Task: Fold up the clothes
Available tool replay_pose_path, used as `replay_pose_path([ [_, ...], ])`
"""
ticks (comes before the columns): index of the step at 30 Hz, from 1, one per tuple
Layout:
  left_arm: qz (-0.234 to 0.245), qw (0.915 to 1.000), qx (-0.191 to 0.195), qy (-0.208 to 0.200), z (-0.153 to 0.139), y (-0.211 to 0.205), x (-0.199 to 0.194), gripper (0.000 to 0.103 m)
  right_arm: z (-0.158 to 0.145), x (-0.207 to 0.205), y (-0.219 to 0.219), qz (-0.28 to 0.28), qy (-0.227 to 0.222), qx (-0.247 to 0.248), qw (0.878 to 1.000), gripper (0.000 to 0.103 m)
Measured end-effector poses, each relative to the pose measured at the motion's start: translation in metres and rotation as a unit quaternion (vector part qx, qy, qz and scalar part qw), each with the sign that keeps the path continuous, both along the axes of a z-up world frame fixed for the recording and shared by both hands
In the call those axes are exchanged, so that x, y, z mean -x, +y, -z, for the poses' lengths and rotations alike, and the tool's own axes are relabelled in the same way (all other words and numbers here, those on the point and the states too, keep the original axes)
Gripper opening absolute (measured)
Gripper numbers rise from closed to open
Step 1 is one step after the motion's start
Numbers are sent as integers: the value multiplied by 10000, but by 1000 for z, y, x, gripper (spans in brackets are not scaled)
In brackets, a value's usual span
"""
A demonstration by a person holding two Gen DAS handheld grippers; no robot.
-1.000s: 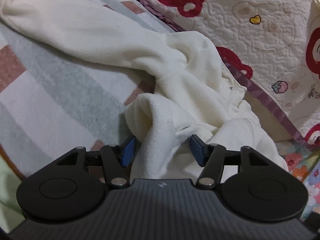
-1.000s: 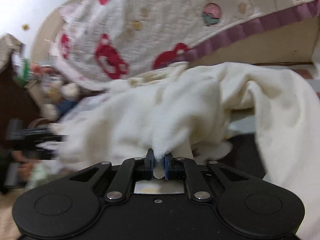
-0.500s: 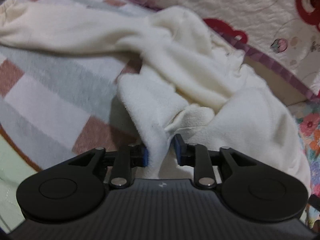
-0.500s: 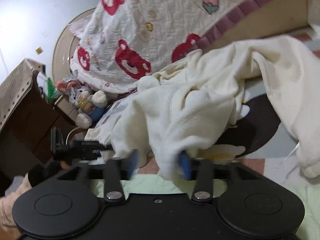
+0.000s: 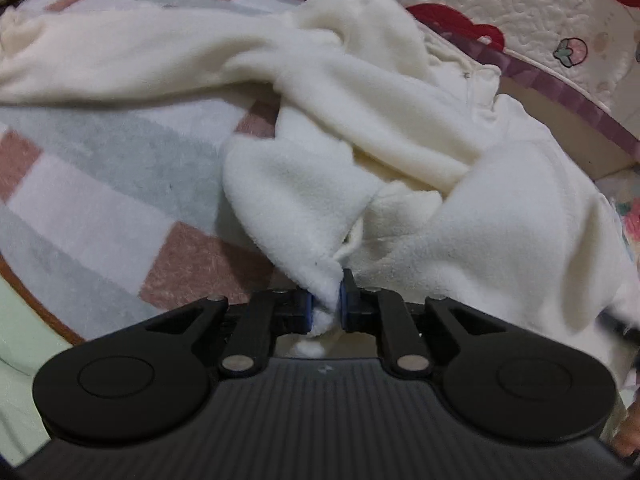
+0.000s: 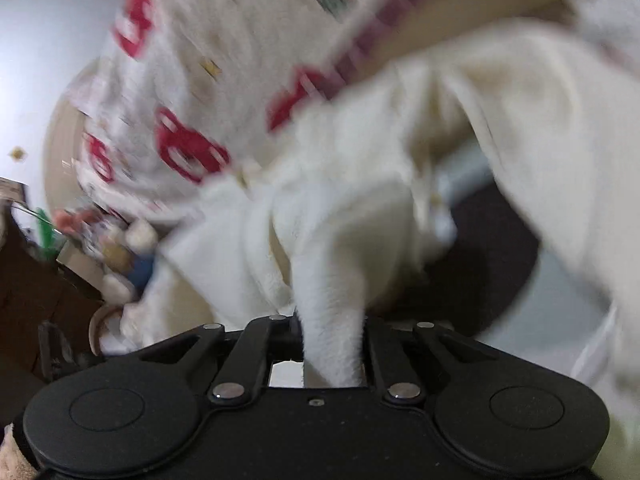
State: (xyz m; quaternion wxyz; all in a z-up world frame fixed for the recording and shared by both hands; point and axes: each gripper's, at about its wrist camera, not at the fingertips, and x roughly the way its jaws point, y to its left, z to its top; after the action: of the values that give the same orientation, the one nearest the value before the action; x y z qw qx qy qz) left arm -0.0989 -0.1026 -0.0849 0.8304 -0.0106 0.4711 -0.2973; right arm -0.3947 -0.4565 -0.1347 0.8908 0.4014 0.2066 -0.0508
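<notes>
Here, in your left wrist view, the left gripper [image 5: 325,304] is closing, pinching a corner of the cream fleece garment [image 5: 360,160] heaped just ahead. In your blurred right wrist view, the right gripper [image 6: 332,344] is closing on a fold of that garment [image 6: 360,208].

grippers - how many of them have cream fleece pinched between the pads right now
2. The left gripper is closing on a bunched corner of the cream fleece garment; the right gripper is closing on a thicker fold of it. Their far ends are hidden.
</notes>
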Motion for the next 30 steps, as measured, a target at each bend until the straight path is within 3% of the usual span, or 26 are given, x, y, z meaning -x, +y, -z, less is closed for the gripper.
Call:
replay_pose_path([
  [2, -209, 9992, 150, -320, -32, 8, 16, 11, -39, 20, 0, 124, -538, 117, 9984, 11],
  [5, -394, 9918, 966, -735, -90, 51, 60, 10, -99, 59, 5, 336, -1343, 334, 9898, 10],
  [6, -381, 9884, 1057, -1022, -109, 67, 80, 10, -114, 77, 12, 386, -1471, 546, 9869, 9],
  [7, -379, 9864, 1044, -1209, -120, 79, 95, 11, -128, 94, 20, 436, -1588, 759, 9834, 9],
  [9, -429, 9893, 796, -1144, -122, 97, 112, 10, -137, 128, 37, 525, -1511, 1211, 9797, 9],
  [10, -429, 9928, 572, -959, -114, 103, 115, 10, -130, 136, 39, 504, -1265, 1235, 9830, 9],
  [13, -400, 9990, -44, -193, -71, 108, 111, 10, -73, 144, 41, 597, 39, 838, 9947, 9],
  [14, -396, 9991, -75, 129, -59, 111, 110, 10, -53, 145, 41, 641, 469, 681, 9945, 9],
  [16, -401, 9981, 156, 436, -56, 118, 110, 10, -39, 148, 44, 617, 721, 749, 9927, 9],
  [18, -389, 9985, 314, 210, -71, 124, 116, 10, -49, 150, 48, 570, 562, 914, 9926, 9],
  [21, -402, 9975, 312, -483, -102, 131, 131, 6, -78, 148, 52, 498, 67, 998, 9937, 9],
  [23, -345, 9978, 139, -551, -104, 132, 132, 5, -88, 143, 54, 434, -10, 1041, 9936, 9],
  [26, -339, 9986, -320, -240, -79, 138, 130, 3, -70, 137, 56, 403, 770, 1435, 9858, 9],
  [28, -340, 9984, -442, -9, -66, 143, 130, 3, -49, 129, 64, 208, 1634, 1807, 9696, 11],
  [30, -337, 9986, -360, 165, -62, 147, 131, 5, -38, 124, 79, 74, 2139, 2233, 9510, 15],
])
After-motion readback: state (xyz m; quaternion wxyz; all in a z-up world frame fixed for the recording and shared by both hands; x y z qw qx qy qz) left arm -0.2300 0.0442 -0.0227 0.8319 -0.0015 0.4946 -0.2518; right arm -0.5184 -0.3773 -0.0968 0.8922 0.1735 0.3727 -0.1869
